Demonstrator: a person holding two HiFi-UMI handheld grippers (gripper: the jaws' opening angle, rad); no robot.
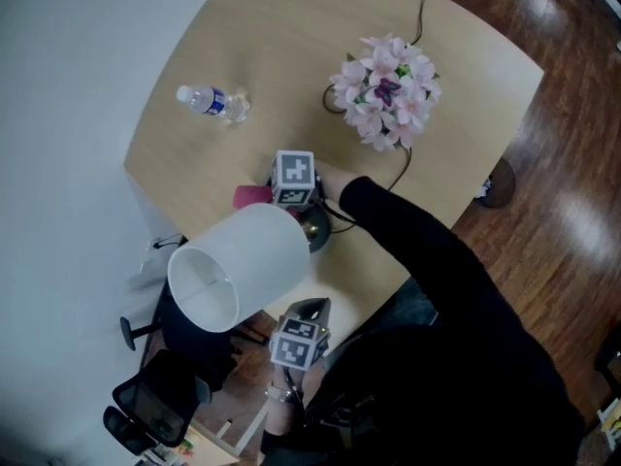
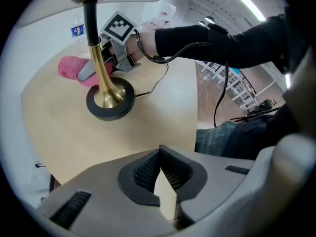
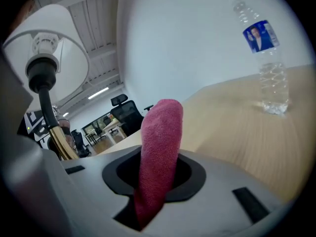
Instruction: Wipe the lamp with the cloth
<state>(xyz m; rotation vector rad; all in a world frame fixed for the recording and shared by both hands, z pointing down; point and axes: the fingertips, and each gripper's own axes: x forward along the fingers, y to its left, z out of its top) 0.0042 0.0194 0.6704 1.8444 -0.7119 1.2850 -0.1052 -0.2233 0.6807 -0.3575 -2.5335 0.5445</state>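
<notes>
The right hand-held gripper [image 3: 157,179] grips the pink cloth [image 3: 161,127] beside the lamp [image 2: 102,80] on the tabletop [image 1: 291,47]; the left hand-held gripper [image 2: 159,184], nearer, is clenched and empty.

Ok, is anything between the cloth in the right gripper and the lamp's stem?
Nothing visible. The cloth, clamped in the right gripper, sits close beside the lamp's brass stem with no object between them. The bottle and the flowers stand farther off on the table.

Pale wood table [image 1: 281,27] beside a plain white wall [image 3: 197,38], glossy dark plank floor [image 1: 563,192] on its other side, black office chair [image 1: 146,406] off one corner, ceiling strip light [image 3: 98,93] lit
</notes>
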